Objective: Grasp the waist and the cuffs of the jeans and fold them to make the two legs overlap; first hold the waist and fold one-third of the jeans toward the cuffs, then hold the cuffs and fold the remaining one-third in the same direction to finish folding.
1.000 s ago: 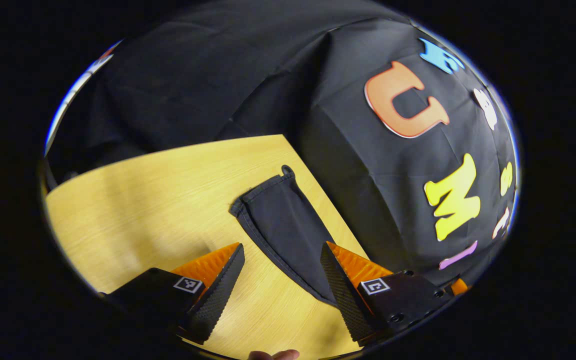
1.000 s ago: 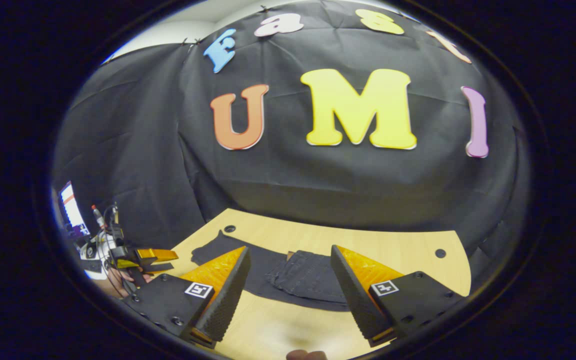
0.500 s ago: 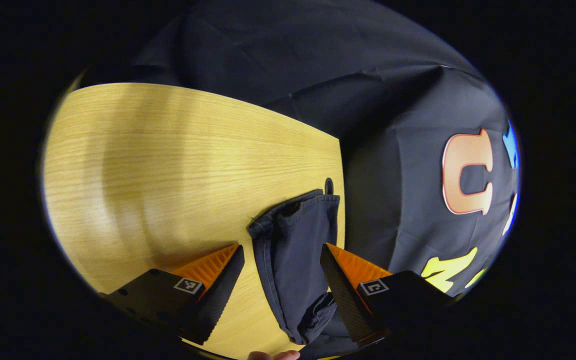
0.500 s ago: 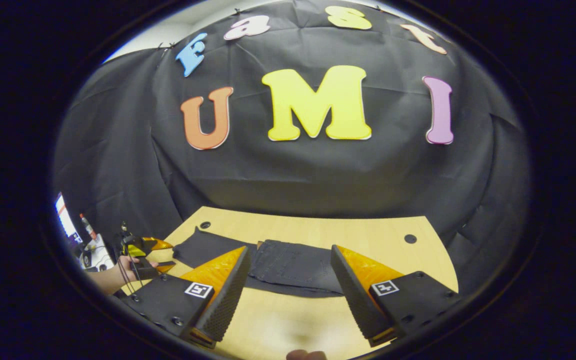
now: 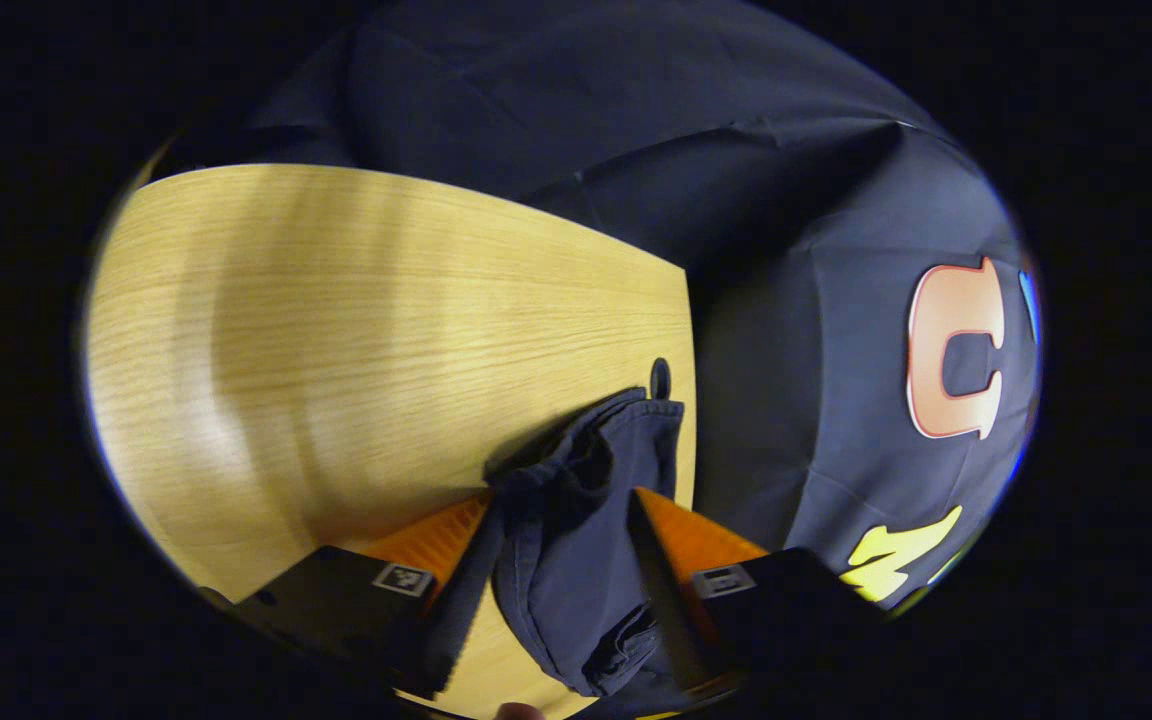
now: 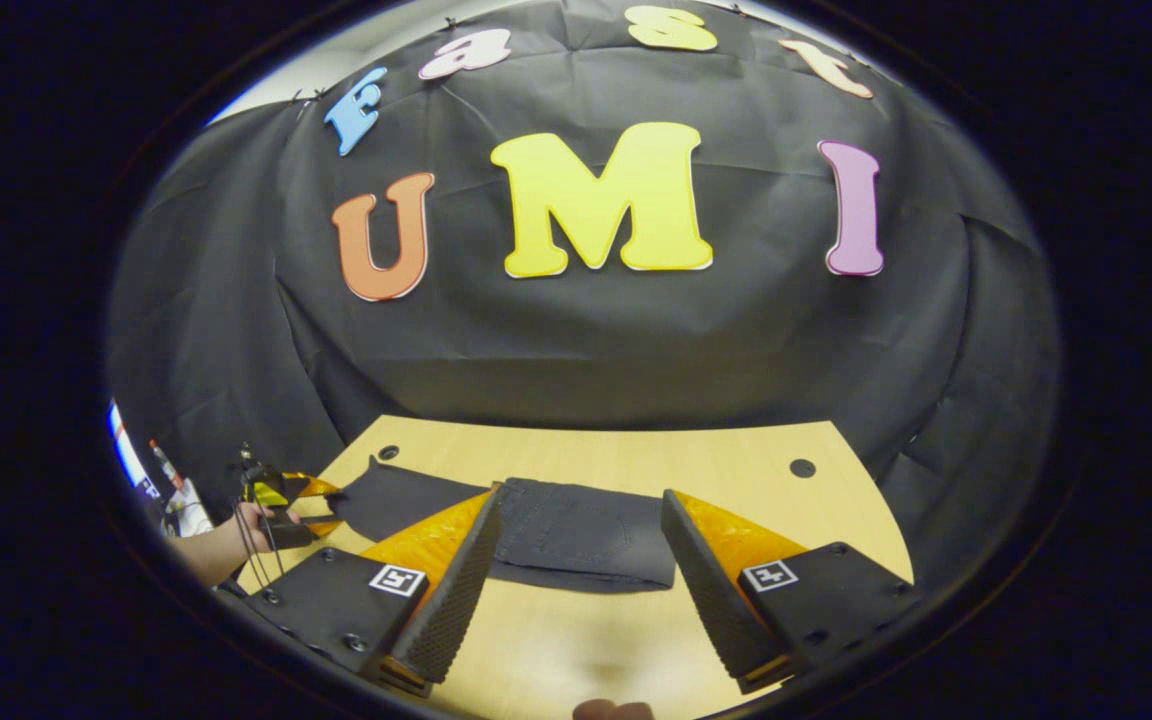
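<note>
A pale wooden table (image 6: 636, 455) is seen across the lower middle of the right gripper view, backed by the black cloth wall (image 6: 586, 330). Dark jeans (image 6: 576, 535) are laid flat along it at lower centre, with the thicker folded part between the right tool's fingers in the picture and a thinner leg end stretched out toward lower left.

In the left gripper view the table (image 5: 336, 330) is spread over the left half of the frame, and the cuff end of the jeans (image 5: 576, 530) is bunched at lower centre, beside a small round hole (image 5: 660, 378) near the table edge.

The left tool (image 5: 561, 560) is closed in on that bunched cuff cloth, with both fingers pressed against it. The right tool (image 6: 581, 575) is held spread wide above the table, with nothing gripped. At lower left of the right gripper view a hand (image 6: 251, 520) is seen holding the left tool at the leg end.
</note>
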{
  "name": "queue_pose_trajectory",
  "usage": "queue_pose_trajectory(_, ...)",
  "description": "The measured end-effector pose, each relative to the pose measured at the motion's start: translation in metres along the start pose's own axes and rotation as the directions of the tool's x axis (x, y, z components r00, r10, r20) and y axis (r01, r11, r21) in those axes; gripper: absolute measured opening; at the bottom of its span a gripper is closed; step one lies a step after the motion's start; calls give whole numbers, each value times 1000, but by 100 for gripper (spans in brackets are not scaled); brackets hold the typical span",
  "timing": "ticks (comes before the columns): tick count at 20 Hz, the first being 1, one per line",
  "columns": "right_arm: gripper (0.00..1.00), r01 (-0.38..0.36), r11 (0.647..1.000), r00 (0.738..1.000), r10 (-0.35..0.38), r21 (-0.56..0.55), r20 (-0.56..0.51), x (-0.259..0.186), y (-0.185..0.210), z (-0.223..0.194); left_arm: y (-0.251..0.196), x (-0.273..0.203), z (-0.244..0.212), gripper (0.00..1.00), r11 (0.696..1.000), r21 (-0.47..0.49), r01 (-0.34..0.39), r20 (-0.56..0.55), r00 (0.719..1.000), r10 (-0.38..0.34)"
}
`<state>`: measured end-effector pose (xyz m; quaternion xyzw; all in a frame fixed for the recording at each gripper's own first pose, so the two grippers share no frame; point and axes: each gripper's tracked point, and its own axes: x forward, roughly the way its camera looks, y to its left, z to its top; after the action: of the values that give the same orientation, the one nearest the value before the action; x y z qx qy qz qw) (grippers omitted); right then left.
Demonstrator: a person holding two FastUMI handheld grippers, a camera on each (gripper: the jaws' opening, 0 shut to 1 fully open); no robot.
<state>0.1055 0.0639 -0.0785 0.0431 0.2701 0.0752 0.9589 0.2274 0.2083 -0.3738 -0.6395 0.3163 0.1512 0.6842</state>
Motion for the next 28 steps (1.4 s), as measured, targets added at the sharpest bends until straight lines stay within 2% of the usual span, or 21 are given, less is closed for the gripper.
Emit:
queue_pose_trajectory(1, 94, 10, 1000, 1000, -10, -3, -6, -2, -4, -3, -1, 0, 2, 64, 1000, -13, 9, 1, 1000, -9)
queue_pose_trajectory(2, 99, 23, 1000, 1000, -23, 3, -12, -5, -8, -5, -3, 4, 2, 49, 1000, -16, 11, 7, 1000, -11)
queue_pose_trajectory(5, 99, 56, 998, 998, -55, 34, -21, -10, -22, -10, 4, 8, 0, 36, 1000, 2, -16, 8, 1000, 16)
queue_pose_trajectory(8, 94, 104, 994, 995, -104, 23, -12, -18, -38, -13, -4, 5, -3, 16, 999, 45, -16, 1, 1000, 16)
queue_pose_trajectory(9, 94, 109, 994, 994, -108, 25, -13, -21, -40, -15, -10, 3, -4, 14, 998, 61, -5, 4, 1000, 5)
queue_pose_trajectory(10, 100, 113, 993, 994, -112, 26, -14, -25, -43, -17, -17, 0, -4, 13, 997, 79, 10, 11, 1000, -10)
queue_pose_trajectory(11, 100, 118, 992, 993, -118, 32, -11, -27, -47, -17, -25, -4, -6, 12, 995, 98, 27, 17, 999, -29)
queue_pose_trajectory(12, 94, 120, 992, 993, -119, 40, -8, -32, -50, -18, -35, -9, -10, 11, 992, 123, 42, 22, 999, -45)
queue_pose_trajectory(14, 94, 126, 991, 992, -127, 50, 2, -40, -58, -19, -56, -17, -17, 11, 981, 180, 74, 30, 996, -81)
queue_pose_trajectory(15, 99, 130, 990, 991, -130, 52, 11, -45, -63, -20, -66, -24, -22, 11, 972, 216, 90, 32, 995, -99)
queue_pose_trajectory(16, 94, 132, 990, 991, -133, 57, 23, -51, -68, -18, -80, -31, -29, 11, 961, 253, 108, 33, 992, -120)
queue_pose_trajectory(19, 94, 139, 988, 989, -142, 70, 45, -68, -86, -22, -120, -54, -61, 11, 916, 371, 151, 24, 985, -172)
queue_pose_trajectory(22, 94, 145, 984, 987, -151, 105, 60, -85, -108, -26, -167, -74, -103, 11, 853, 478, 209, -9, 972, -233)
queue_pose_trajectory(25, 94, 161, 977, 983, -172, 143, 69, -101, -137, -31, -207, -78, -158, 11, 774, 580, 252, -42, 959, -281)
queue_pose_trajectory(28, 100, 190, 965, 975, -207, 181, 82, -120, -171, -34, -230, -74, -215, 11, 674, 687, 271, -90, 953, -291)
